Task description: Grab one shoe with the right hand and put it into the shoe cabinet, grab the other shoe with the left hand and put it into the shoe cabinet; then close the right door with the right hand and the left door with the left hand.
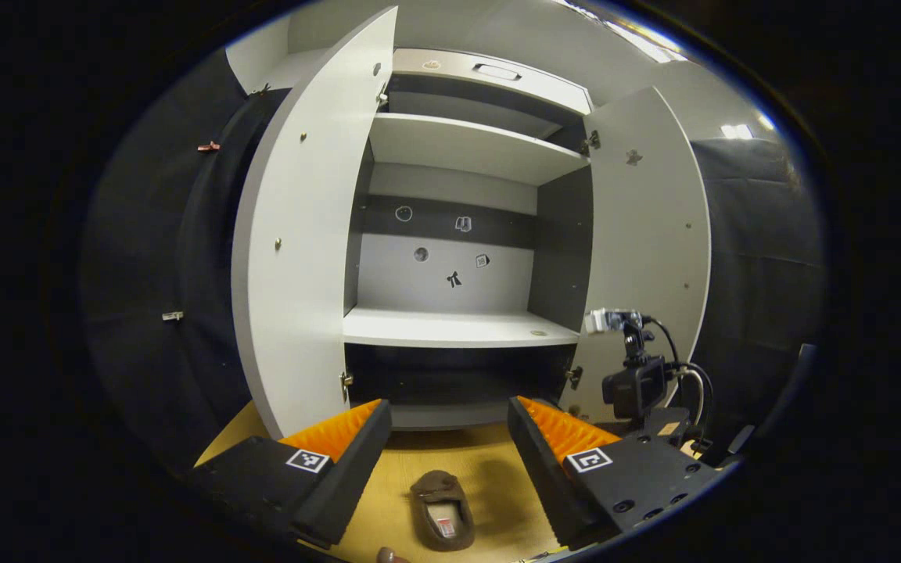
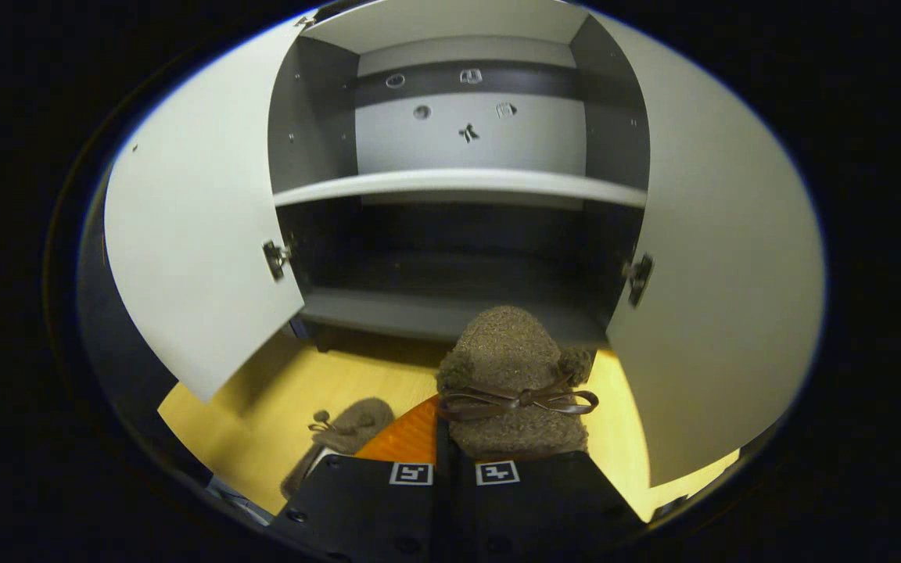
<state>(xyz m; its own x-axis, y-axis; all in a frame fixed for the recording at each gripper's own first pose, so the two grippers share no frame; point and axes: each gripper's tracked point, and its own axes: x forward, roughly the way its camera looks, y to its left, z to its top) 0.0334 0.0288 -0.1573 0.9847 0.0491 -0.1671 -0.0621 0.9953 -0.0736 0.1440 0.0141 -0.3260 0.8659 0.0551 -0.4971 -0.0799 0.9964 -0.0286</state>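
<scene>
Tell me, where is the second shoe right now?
The second shoe lies on the yellow floor before the open cabinet, between the left gripper's fingers in its view.

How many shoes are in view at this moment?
2: one shoe held in the right gripper before the open cabinet; the other shoe lies on the floor near the left gripper.

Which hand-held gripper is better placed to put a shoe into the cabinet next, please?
Right. The right hand-held gripper appears shut on a shoe, facing the cabinet's open lower compartment. The left hand-held gripper is open, with the other shoe on the floor.
</scene>
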